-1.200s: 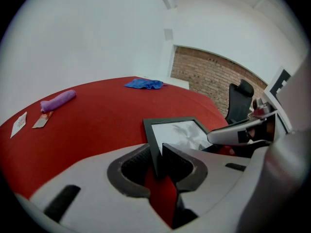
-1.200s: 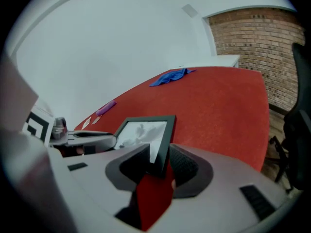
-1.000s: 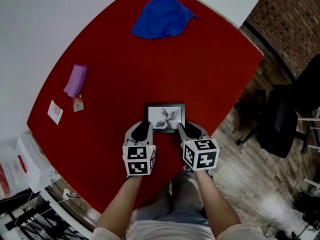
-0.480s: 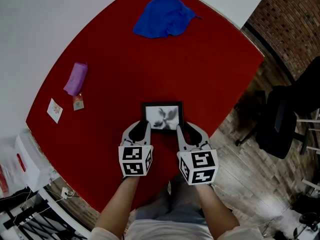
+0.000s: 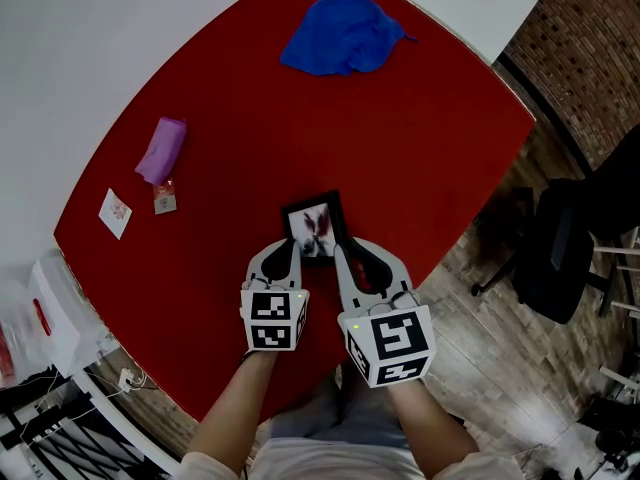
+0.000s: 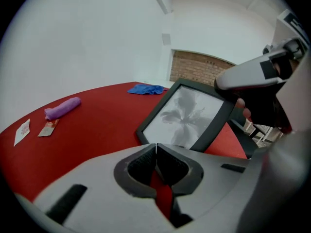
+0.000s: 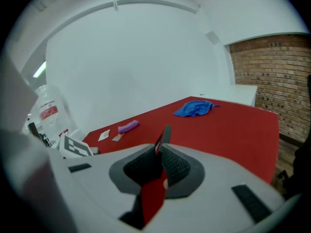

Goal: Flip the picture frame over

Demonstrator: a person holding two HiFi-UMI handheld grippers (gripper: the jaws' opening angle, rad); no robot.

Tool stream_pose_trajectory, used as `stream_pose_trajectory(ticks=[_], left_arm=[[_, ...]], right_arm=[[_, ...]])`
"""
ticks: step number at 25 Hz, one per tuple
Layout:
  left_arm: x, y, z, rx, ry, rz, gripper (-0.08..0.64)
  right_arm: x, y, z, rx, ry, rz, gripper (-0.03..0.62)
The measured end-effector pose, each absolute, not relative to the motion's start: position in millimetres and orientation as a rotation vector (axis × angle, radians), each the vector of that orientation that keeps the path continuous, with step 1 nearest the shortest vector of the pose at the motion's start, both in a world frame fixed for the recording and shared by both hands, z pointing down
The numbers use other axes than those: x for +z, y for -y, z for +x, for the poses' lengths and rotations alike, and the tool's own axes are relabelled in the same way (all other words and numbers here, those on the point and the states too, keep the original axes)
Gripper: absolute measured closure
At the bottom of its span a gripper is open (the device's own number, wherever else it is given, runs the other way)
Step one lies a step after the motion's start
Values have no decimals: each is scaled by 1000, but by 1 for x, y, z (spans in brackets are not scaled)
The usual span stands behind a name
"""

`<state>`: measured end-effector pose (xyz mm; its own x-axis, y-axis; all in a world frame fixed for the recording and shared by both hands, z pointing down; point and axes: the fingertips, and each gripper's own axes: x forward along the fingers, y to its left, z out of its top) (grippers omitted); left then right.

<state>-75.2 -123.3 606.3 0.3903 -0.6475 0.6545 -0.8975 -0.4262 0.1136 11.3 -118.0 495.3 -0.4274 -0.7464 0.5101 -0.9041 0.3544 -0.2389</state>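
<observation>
With the right claw (image 7: pixel 159 154) just closing on the picture frame's (image 5: pixel 312 230) raised right edge and the left claw (image 6: pixel 155 148) just closed empty at its lower left, tips the face leftward.

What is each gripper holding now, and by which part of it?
The right gripper, whose jaws have just been closing, pinches the picture frame by its raised right-hand edge. The left gripper is shut and holds nothing.
</observation>
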Motion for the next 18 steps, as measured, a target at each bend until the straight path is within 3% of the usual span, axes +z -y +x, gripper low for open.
stream_pose_trajectory(ticks=[18], left_arm=[[575,115,-135,622,1457,2147,552]], right_arm=[[457,101,-104,631,2508,1191,561]])
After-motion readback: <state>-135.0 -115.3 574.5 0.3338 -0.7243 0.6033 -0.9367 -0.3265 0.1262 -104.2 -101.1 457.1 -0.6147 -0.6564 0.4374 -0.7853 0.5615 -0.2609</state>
